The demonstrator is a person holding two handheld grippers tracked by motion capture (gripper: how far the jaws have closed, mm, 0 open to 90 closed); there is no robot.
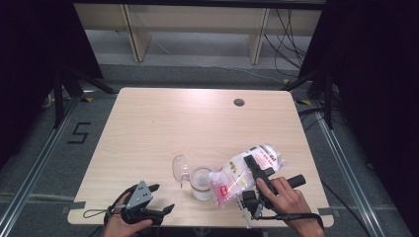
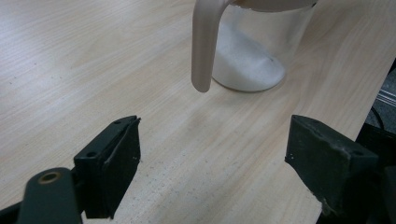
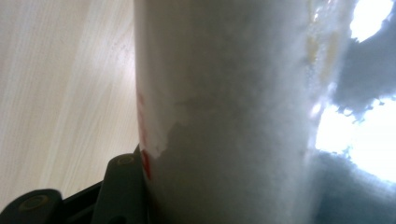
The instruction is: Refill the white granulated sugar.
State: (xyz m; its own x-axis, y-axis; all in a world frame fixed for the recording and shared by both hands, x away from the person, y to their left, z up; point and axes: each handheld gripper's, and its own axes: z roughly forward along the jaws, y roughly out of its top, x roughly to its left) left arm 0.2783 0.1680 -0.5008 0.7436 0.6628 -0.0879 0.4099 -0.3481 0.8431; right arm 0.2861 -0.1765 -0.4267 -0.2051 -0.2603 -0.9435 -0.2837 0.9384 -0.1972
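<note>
Bag of white powder tipped over a clear jug, near front edge of wooden bench (image 1: 148, 123).

Right gripper (image 1: 254, 168): fingers pinching the clear plastic bag (image 1: 242, 173), red and white print on it, held tilted with its lower end at the jug's mouth; in the right gripper view, bag pressed close between the fingers, white powder packed inside. Jug (image 1: 201, 183): transparent, upright on the bench just left of the bag, hinged lid (image 1: 179, 167) swung open to its left, shallow layer of white powder (image 2: 247, 65) on its bottom, pale handle (image 2: 205, 42) hanging free down its side. Left gripper (image 1: 148, 205): resting low at the bench's front left, apart from the jug, fingers (image 2: 114, 161) spread wide with bare bench between them.
</note>
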